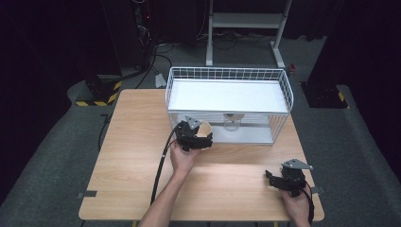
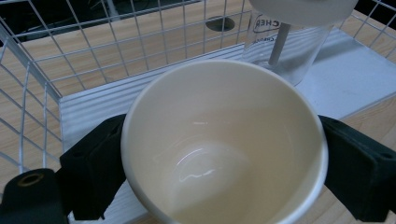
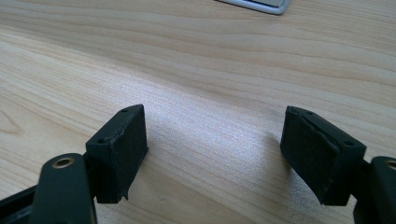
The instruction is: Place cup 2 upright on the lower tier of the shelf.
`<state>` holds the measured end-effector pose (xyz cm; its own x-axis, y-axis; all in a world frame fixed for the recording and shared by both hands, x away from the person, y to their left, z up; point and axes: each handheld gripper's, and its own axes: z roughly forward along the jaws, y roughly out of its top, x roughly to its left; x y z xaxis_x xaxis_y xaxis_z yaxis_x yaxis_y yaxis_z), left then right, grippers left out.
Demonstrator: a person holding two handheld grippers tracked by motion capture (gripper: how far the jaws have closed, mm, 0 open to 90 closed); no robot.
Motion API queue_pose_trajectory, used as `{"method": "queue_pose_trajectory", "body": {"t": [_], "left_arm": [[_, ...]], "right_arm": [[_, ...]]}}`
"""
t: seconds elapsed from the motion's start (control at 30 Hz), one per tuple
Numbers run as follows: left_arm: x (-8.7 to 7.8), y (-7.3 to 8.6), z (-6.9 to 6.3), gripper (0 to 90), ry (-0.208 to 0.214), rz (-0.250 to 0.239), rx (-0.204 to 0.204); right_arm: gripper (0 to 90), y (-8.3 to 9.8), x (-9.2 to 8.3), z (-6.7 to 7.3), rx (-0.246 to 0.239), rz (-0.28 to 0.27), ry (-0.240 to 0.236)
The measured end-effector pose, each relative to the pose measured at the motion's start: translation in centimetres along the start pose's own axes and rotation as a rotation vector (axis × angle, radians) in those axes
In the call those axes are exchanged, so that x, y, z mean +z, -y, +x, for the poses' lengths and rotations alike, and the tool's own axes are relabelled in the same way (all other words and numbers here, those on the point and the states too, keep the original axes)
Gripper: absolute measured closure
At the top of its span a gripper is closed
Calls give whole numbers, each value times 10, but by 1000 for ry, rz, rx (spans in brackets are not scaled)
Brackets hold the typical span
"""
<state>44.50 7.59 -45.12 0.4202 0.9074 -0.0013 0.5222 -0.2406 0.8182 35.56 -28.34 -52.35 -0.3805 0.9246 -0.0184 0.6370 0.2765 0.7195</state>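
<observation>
A cream cup (image 2: 224,144) sits between my left gripper's (image 2: 224,168) two black pads, which press on its sides; its mouth faces the camera and it holds nothing. In the high view that left gripper (image 1: 201,137) holds the cup (image 1: 204,128) at the open front of a white wire rack (image 1: 283,82). A clear glass (image 2: 285,46) stands on the rack's lower shelf just beyond the cup. My right gripper (image 3: 215,154) hovers over bare wood with its jaws wide apart and nothing between them; in the high view it (image 1: 274,178) is near the table's front right corner.
The rack has a white upper shelf (image 1: 227,94) and a lower white shelf (image 2: 355,79), with wire sides. The wooden table (image 1: 132,156) extends to the left of the rack. A white stand (image 1: 246,21) and cables lie on the floor behind.
</observation>
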Motion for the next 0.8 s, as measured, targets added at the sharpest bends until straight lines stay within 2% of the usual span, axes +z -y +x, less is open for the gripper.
{"method": "queue_pose_trajectory", "body": {"t": [0.2, 0.37, 0.6, 0.63, 0.8], "left_arm": [[7, 2, 1, 106, -9, 5, -7], [10, 2, 2, 106, -10, -12, -14], [14, 2, 4, 106, -14, -32, -7], [15, 2, 4, 106, -15, -37, 6], [17, 2, 5, 106, -13, -49, 1]], "right_arm": [[229, 0, 0, 0, 0, 0, 0], [228, 0, 0, 0, 0, 0, 0], [228, 0, 0, 0, 0, 0, 0], [228, 0, 0, 0, 0, 0, 0], [228, 0, 0, 0, 0, 0, 0]]}}
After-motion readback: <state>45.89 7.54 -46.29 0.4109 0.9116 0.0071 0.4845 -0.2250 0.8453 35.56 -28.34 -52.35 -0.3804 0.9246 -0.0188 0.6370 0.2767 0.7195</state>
